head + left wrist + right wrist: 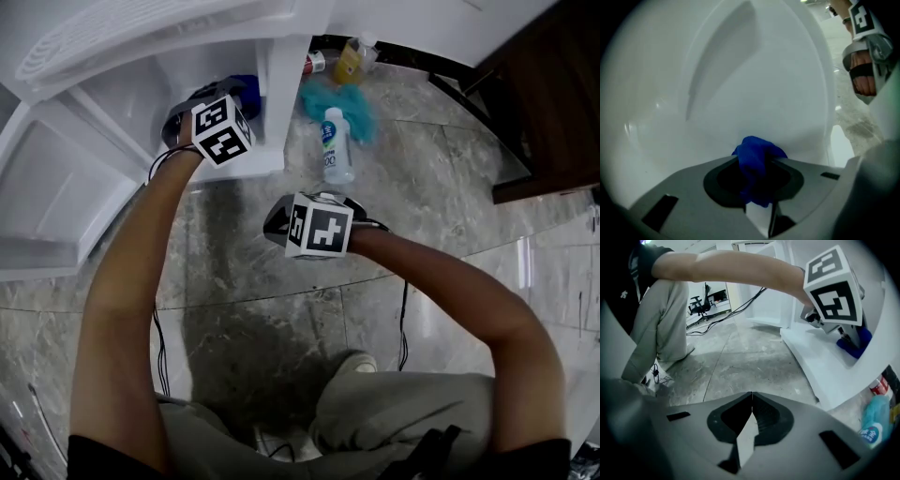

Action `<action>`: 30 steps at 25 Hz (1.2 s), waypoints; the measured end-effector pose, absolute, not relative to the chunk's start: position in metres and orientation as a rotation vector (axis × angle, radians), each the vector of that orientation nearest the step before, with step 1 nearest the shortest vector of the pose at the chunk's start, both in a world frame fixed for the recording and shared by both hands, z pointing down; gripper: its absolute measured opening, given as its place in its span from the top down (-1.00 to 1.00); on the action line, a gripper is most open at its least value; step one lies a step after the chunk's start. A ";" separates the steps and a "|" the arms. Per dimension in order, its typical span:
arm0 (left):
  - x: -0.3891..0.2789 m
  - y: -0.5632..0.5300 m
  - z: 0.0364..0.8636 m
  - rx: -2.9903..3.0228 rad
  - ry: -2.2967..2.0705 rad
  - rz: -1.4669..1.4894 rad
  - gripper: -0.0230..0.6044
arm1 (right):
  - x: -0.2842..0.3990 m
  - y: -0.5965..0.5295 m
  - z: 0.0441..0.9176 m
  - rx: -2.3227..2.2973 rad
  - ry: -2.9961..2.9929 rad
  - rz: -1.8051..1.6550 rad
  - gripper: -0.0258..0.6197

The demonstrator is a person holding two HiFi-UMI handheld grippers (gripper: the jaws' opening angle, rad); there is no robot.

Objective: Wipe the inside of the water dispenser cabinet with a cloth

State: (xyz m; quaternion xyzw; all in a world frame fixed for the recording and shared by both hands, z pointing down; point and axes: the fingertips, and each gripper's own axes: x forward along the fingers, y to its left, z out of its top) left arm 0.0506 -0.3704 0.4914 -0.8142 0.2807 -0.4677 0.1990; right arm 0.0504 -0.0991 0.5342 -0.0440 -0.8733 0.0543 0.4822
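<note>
My left gripper [230, 105] reaches into the open white cabinet [141, 103] of the water dispenser, shut on a bunched blue cloth [756, 161]. In the left gripper view the cloth's tip sticks out past the jaws against the smooth white inner wall [740, 84]. The same blue cloth [855, 344] shows under the left gripper's marker cube [833, 287] in the right gripper view. My right gripper [281, 225] hovers outside the cabinet over the marble floor, jaws shut with nothing between them [751, 405].
On the floor to the right of the cabinet stand a white bottle with a blue label [336, 145], a teal cloth [342, 101], a yellow bottle [349, 61] and a red-capped one [315, 62]. The cabinet door [56, 187] hangs open at left. A dark wooden cabinet [539, 103] fills the right.
</note>
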 end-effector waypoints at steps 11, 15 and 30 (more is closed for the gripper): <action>0.049 -0.375 0.489 -2.346 0.892 -1.356 0.62 | 0.075 -0.100 0.535 -0.060 -2.095 0.167 0.92; 0.056 -0.330 0.490 -2.352 0.681 -1.382 0.61 | 0.074 -0.108 0.533 -0.050 -2.070 0.140 0.92; -0.003 -0.134 0.486 -2.618 -0.109 -1.637 0.60 | 0.019 -0.144 0.493 0.029 -2.061 0.037 0.92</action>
